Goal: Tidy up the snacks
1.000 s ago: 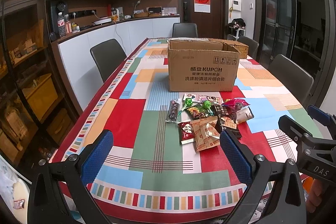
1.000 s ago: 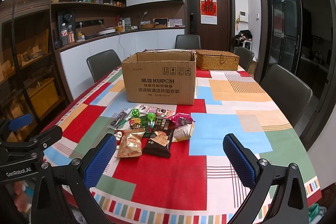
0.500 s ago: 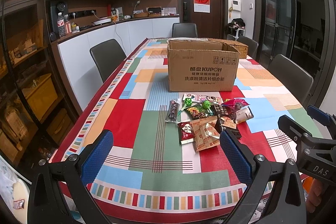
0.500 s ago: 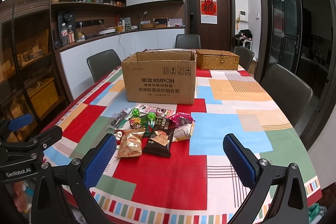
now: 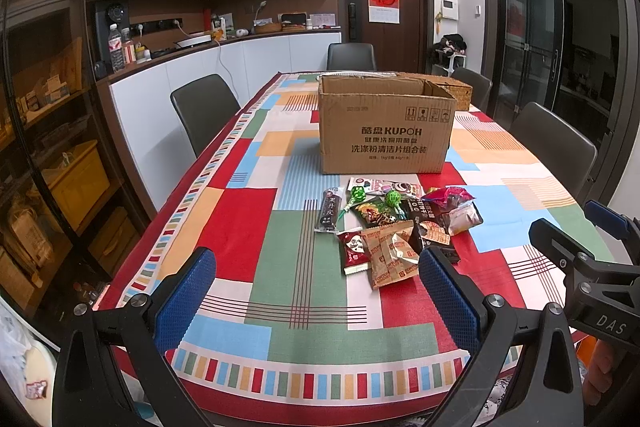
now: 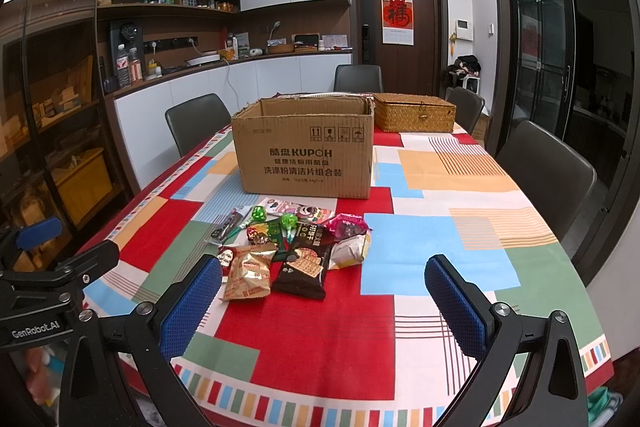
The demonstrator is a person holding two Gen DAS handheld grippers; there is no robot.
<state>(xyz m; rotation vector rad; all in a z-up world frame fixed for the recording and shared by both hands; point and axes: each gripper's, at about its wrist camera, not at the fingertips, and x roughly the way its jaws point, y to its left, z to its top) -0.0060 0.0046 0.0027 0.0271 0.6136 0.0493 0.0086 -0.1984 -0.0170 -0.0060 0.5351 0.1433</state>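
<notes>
While both blue-padded tongs, left (image 5: 316, 287) and right (image 6: 322, 297), hang wide open and empty, we must reach the heaped foil snack packets (image 6: 292, 243) mid-tabletop, before the open brown cardboard box (image 6: 306, 151).

Cardboard box (image 6: 306, 151) interior hidden; wicker basket (image 5: 460, 95) mostly behind it (left view).

Black left gripper (image 5: 316, 299), blue textured pads, silver screws, right gripper (image 6: 324, 303) alike, "GenRobot.AI" marking
</notes>
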